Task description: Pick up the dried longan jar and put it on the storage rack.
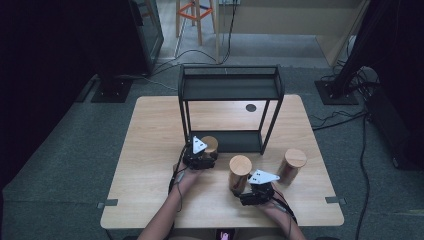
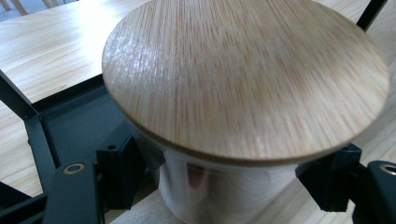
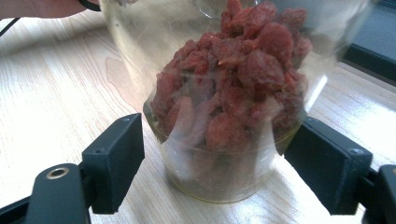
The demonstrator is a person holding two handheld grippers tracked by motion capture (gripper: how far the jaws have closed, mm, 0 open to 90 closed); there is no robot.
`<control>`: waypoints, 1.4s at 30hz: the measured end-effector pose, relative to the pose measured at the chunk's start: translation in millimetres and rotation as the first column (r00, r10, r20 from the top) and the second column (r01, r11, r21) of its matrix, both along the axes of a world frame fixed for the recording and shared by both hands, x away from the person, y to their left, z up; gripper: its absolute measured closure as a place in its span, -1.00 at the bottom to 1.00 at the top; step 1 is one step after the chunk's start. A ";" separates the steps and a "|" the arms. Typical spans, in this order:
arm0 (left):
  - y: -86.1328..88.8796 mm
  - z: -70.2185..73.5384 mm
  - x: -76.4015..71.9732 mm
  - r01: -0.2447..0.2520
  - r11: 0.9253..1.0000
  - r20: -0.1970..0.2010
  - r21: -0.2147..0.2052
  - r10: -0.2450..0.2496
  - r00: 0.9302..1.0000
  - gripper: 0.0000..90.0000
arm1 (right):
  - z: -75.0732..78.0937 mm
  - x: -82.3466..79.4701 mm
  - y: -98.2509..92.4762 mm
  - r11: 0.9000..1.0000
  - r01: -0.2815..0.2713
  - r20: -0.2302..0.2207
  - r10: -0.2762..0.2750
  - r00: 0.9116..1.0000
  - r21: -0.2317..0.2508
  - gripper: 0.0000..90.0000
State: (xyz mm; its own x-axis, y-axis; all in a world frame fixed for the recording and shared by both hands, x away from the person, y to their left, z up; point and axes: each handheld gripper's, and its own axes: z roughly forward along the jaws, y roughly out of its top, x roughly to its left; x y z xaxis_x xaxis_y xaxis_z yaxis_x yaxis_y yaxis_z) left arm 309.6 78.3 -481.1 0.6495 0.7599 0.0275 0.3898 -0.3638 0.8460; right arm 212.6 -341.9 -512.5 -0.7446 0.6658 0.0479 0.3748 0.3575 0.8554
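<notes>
A glass jar with a round bamboo lid (image 2: 243,79) sits between the jaws of my left gripper (image 2: 224,172), which press against its sides. In the high view this jar (image 1: 210,144) is at the front left corner of the black shelf rack's lower tier, with the left gripper (image 1: 205,155) just behind it. Whether the jar is resting or lifted I cannot tell. My right gripper (image 3: 219,158) is open, its jaws straddling a clear jar of red dried fruit (image 3: 229,93) that stands on the table. From above, that jar (image 1: 240,169) is right in front of the right gripper (image 1: 247,189).
The black two-tier rack (image 1: 230,90) stands at the back middle of the wooden table (image 1: 150,150). A third lidded jar (image 1: 292,162) stands to the right of the right gripper. Cables, a stool and dark stands lie on the floor beyond the table.
</notes>
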 end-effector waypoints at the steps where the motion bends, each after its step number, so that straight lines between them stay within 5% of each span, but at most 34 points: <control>1: 0.0 0.1 0.7 0.000 1.000 -0.002 0.000 0.000 1.000 -0.43 | 0.0 0.1 -0.1 1.000 0.000 0.000 0.000 1.000 0.001 -0.55; 42: -11.1 1.7 18.9 -0.037 0.999 -0.013 -0.012 0.037 0.999 -0.43 | -0.6 -0.9 -0.3 1.000 0.001 0.003 -0.001 1.000 0.004 -0.55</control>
